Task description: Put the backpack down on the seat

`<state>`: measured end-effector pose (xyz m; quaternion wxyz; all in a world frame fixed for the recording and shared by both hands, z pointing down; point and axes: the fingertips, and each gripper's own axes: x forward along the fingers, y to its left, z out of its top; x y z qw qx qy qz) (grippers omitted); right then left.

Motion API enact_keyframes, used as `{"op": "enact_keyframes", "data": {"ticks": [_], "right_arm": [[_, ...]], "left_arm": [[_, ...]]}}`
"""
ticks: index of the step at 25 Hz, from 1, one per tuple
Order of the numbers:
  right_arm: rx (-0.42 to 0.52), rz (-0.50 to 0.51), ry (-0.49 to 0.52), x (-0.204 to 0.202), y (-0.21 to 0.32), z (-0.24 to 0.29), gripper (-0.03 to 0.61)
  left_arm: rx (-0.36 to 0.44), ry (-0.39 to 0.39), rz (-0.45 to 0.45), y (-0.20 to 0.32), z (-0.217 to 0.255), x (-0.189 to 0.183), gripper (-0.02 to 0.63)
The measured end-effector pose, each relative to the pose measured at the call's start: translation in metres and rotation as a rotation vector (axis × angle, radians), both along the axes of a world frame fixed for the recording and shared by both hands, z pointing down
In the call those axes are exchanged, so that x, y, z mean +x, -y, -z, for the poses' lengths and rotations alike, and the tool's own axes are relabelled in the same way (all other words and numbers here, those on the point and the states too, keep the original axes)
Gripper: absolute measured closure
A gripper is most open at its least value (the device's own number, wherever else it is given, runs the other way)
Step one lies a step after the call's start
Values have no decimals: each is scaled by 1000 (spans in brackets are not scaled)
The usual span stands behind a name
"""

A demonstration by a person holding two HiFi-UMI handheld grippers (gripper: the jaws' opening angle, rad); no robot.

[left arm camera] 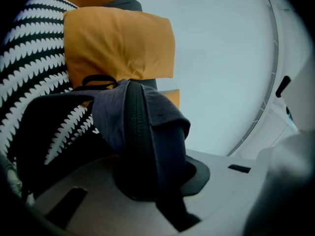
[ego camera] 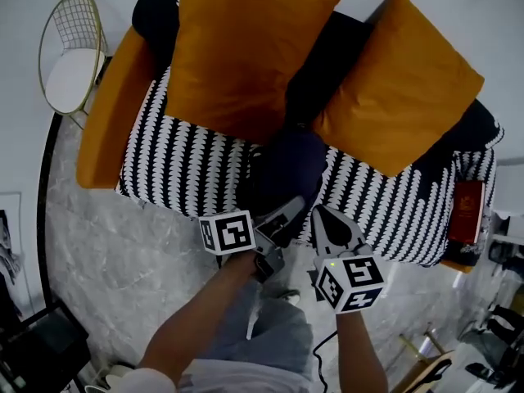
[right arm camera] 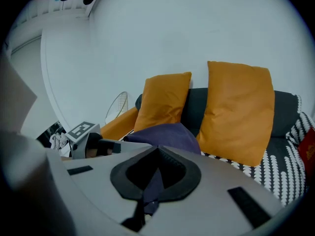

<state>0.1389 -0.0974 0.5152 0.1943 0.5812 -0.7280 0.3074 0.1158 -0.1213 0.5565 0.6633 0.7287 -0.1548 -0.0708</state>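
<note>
A dark navy backpack (ego camera: 291, 166) hangs at the front edge of the black-and-white patterned sofa seat (ego camera: 184, 166), its lower part hidden behind my grippers. My left gripper (ego camera: 286, 213) is shut on a fold of the backpack's fabric with a black zipper (left arm camera: 135, 132) running through it. My right gripper (ego camera: 322, 217), just to the right, is shut on a thin strip of the same fabric (right arm camera: 153, 178). In the right gripper view the backpack's body (right arm camera: 167, 135) bulges just beyond the jaws, in front of the cushions.
Two big orange cushions (ego camera: 246, 47) (ego camera: 401, 88) lean against the dark backrest. An orange armrest (ego camera: 110, 113) closes the sofa's left end. A red book (ego camera: 467, 211) lies at the right end. A gold wire chair (ego camera: 72, 51) stands far left on the marble floor (ego camera: 123, 252).
</note>
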Motion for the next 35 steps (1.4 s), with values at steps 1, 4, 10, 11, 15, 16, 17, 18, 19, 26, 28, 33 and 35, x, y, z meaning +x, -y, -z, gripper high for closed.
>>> {"op": "enact_keyframes", "data": {"ticks": [1,4,10,11,15,16,17,18,19,26,28,33,35], "right_arm": [[-6,12,-1,-5,3,-2,577],[-21,39,-3,-16,10,-8,577],[-32,87,-3,-37,23,-17,577],[-33,92,0,-41,24,-18,577],[-27,116,12,-42,24,-24,577],[-25,122,15,-42,24,-24,577],[-23,128,17,-43,23,-24,577],[-24,136,18,-44,22,-24,577],[-26,148,18,-46,22,-25,577],[-44,227,18,-80,30,-38,577],[-47,248,21,-92,32,-41,577],[-65,300,27,-117,37,-53,577],[-74,320,27,-127,41,-60,577]], "left_arm": [[8,8,-1,2,-1,-4,568],[15,13,3,6,-6,-13,568],[19,19,24,16,-18,-39,568],[21,21,29,17,-20,-44,568],[41,45,40,19,-30,-48,568],[48,51,38,18,-31,-48,568],[54,55,35,17,-32,-49,568],[57,58,34,15,-33,-50,568],[58,61,36,14,-35,-51,568],[73,96,72,20,-52,-80,568],[86,104,76,23,-56,-89,568],[103,66,64,33,-62,-107,568],[108,65,57,37,-70,-116,568]]}}
